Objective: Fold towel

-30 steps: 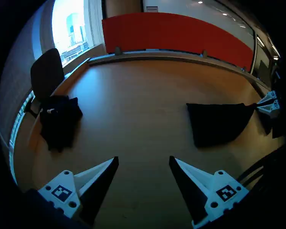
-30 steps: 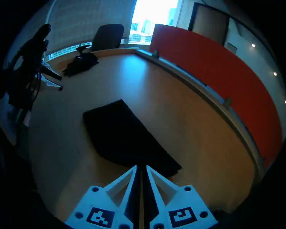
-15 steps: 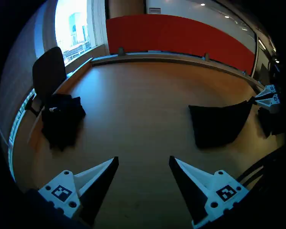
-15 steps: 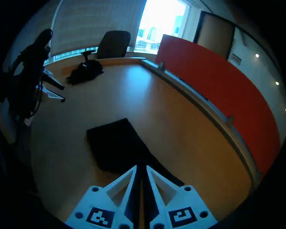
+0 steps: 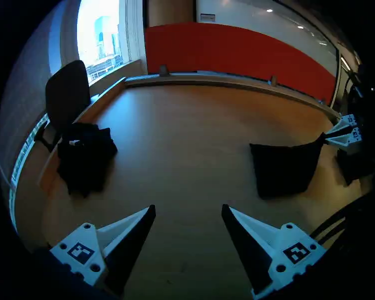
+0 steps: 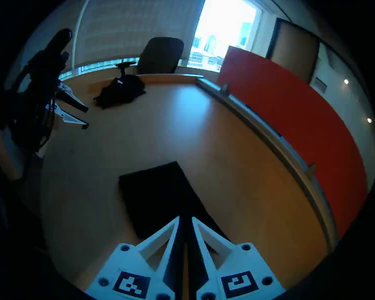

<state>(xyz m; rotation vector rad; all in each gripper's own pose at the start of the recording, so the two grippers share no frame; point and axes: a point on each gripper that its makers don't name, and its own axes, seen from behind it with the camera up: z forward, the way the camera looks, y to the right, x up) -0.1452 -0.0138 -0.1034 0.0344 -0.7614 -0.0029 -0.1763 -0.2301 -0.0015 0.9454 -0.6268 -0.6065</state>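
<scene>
The towel, a dark cloth, lay on the right of the left gripper view, most of it flat on the wooden surface. Its upper right corner was pulled up into a peak that met the tips of the right tool at the right edge of the frame. In the right gripper view the towel sat low in the middle of the frame, and its near part rose into the right tool at the bottom centre. That tool's two fingers were pressed almost together, with the dark cloth pinched in the narrow slit between them.

The left tool was spread wide at the bottom of its own view, with bare surface showing between its fingers and nothing in its hold. It stood well apart from the towel. In the right gripper view the left tool appeared at the upper left, its fingers parted, held by a dark-sleeved hand.

A dark heap of cloth or a bag lay on the surface at the left, well apart from the towel. A dark chair stood just behind the heap. A red partition ran along the far edge of the surface across the top of the frame, and a bright window was at the upper left.
</scene>
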